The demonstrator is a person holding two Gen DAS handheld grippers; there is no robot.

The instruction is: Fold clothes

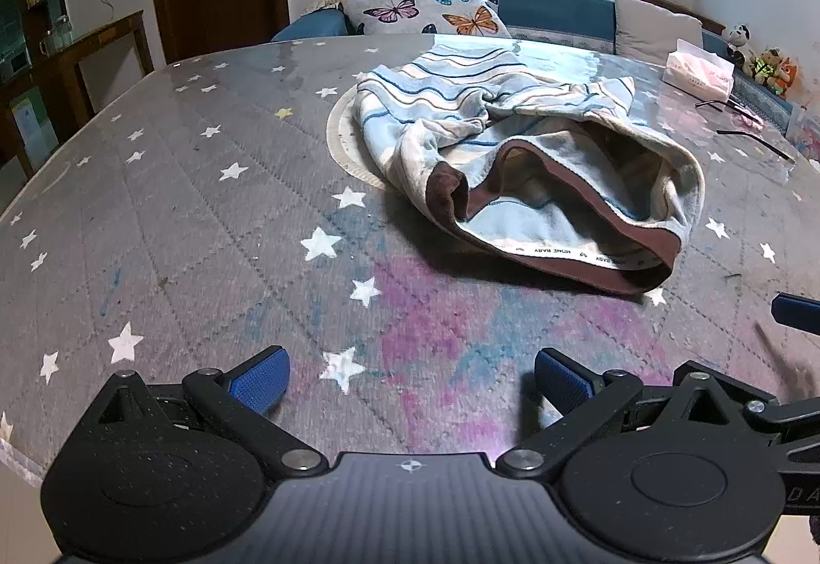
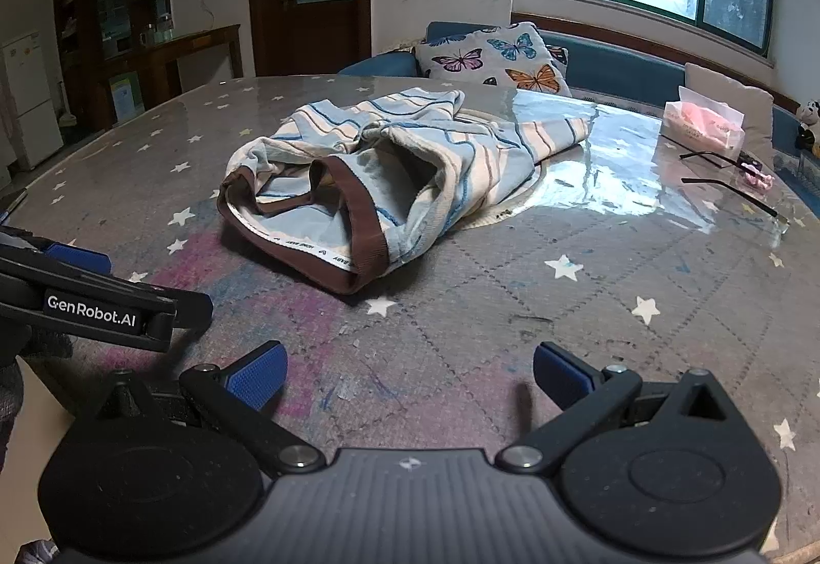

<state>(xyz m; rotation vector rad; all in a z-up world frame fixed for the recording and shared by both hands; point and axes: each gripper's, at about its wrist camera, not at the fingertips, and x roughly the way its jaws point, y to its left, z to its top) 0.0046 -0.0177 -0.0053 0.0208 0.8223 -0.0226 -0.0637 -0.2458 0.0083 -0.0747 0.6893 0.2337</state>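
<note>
Pre-grasp step, nothing folded yet. Striped garment bunched mid-counter, brown waistband gaping toward both tools. Left tool and right tool spread wide, empty, well short of cloth. Next, probably: reach waistband corners, pinch, pull flat.

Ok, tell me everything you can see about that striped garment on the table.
The striped garment is soft knit-looking fabric, pale blue and cream with thin darker stripes and a brown ribbed hem. It lies crumpled and unfolded, hem opening gaping toward the cameras, a printed label tape showing inside. It rests on the star-patterned table, partly over a round mat. Neither tongs touch it.
</note>
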